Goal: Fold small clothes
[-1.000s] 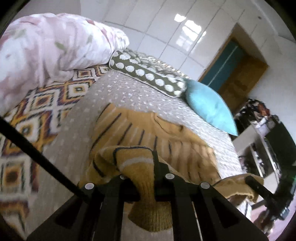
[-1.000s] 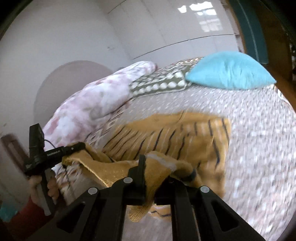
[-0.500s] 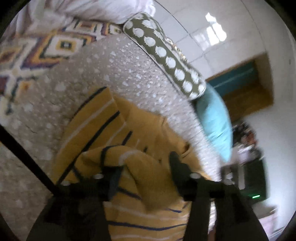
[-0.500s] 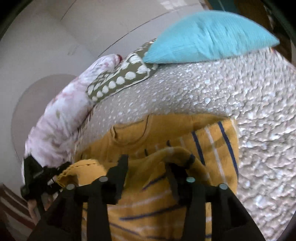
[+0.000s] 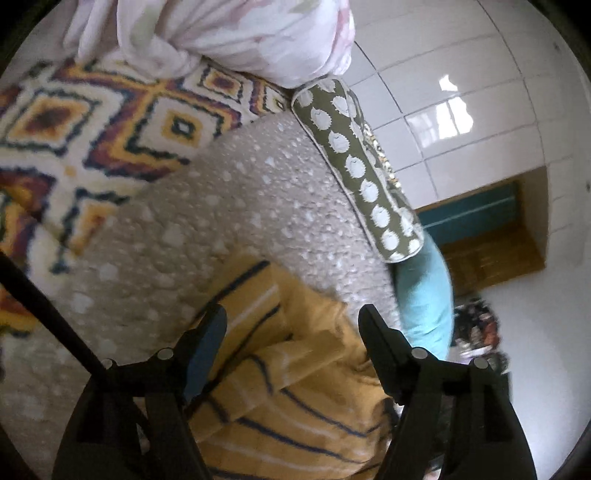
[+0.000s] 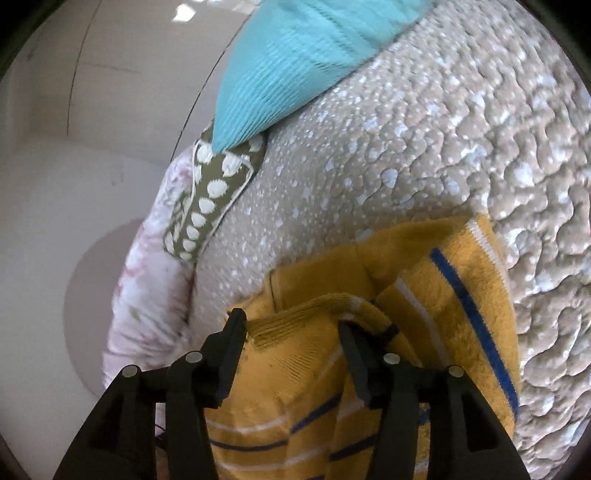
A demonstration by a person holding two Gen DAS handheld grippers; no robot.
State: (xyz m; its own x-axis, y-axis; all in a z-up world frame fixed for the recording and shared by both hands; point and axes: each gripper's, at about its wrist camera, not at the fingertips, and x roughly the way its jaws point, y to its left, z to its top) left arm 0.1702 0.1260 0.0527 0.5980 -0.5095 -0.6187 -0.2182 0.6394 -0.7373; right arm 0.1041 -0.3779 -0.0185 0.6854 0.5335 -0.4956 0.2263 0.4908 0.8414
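Note:
A mustard-yellow sweater (image 5: 295, 406) with navy and white stripes lies on the bed, its lower part folded up over the chest. My left gripper (image 5: 291, 325) hovers just above that folded layer. Its jaws are opening and the pads press on nothing. In the right wrist view the sweater (image 6: 461, 295) shows its folded edge bunched between the fingers of my right gripper (image 6: 291, 328). Those jaws are opening too, and the cloth rests loose between them. The neckline peeks out beyond the fold.
The grey dotted bedspread (image 5: 240, 206) carries a green spotted pillow (image 5: 369, 177), a blue cushion (image 5: 424, 295), a pink floral duvet (image 5: 240, 33) and a diamond-patterned blanket (image 5: 92, 122). A black rod (image 5: 44, 306) crosses the lower left. A tiled wall and doorway (image 5: 480, 229) stand beyond.
Both grippers were shut on the sweater's lifted edge. They carried it forward and down over the body, rolled, and opened, so the edge now lies on the sweater.

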